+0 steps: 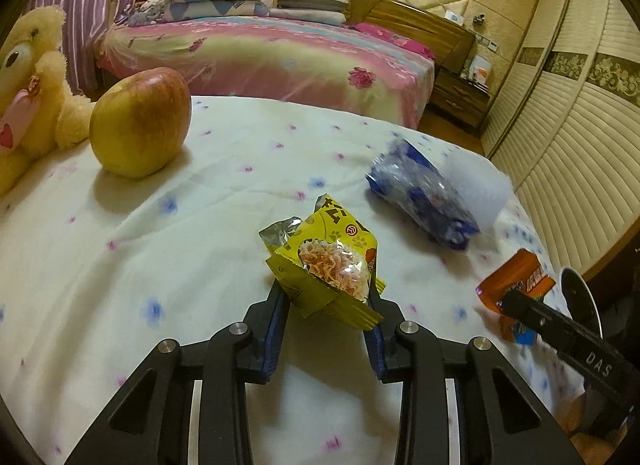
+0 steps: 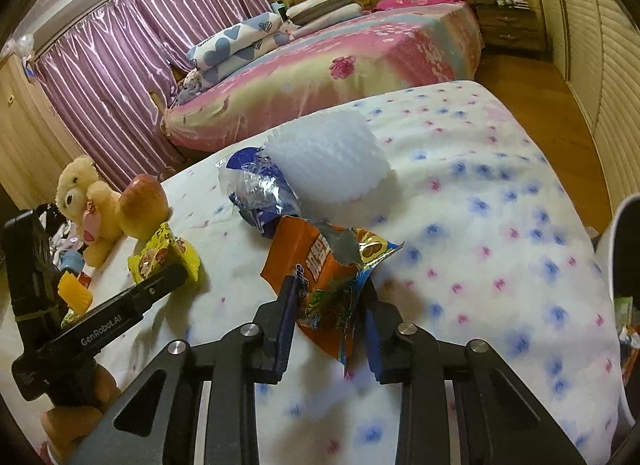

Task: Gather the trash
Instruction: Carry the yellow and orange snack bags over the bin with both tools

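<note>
Bed (image 1: 200, 265) covered in white sheet with pink and blue flower print. Near its left edge: apple (image 1: 140, 121) beside yellow teddy bear (image 1: 28, 93). Toward the right edge: crumpled blue wrapper (image 1: 424, 201) touching white foam roll (image 2: 328, 161).

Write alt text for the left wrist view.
The left gripper grips a crumpled yellow snack wrapper above a floral-print white cloth. Behind lie a red-yellow apple, a cream plush bear and a blue plastic wrapper.

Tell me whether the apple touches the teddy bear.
Cannot tell. In both wrist views the apple overlaps the teddy bear, hiding any contact or gap.
</note>
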A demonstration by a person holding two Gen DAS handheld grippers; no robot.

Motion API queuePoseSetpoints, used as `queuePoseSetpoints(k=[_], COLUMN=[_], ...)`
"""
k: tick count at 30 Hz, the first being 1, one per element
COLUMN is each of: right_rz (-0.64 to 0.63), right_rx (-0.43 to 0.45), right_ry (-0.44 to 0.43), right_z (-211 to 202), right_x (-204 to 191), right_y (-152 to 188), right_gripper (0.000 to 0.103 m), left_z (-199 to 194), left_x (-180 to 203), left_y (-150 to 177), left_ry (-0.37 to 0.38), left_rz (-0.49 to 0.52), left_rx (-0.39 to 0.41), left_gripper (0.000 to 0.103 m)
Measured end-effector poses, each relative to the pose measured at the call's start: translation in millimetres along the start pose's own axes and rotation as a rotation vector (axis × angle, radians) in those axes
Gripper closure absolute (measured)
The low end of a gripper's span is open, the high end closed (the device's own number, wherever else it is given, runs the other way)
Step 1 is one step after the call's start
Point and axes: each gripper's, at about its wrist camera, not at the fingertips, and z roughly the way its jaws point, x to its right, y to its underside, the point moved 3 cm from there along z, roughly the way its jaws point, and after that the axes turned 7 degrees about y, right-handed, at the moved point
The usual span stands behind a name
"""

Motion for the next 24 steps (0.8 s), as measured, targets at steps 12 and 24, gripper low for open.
queuePoseSetpoints(k=[12,24], right_rz=[0.04,0.081], right_rx=[0.021,0.058], right_ry=[0.003,0.029], right_z=[-35.9,-66.7], right_x=[24.4,56.1], right_y=[19.6,27.0], right_gripper=[0.073,0.073], left_z=[-27.1,-35.0], left_x=[45.0,94.4], left_y=[30.9,48.6], left_ry=[0.043,0.094], left_rz=[0.086,0.158], left_rx=[-0.014,-0.038], left_gripper=[0.07,0.07])
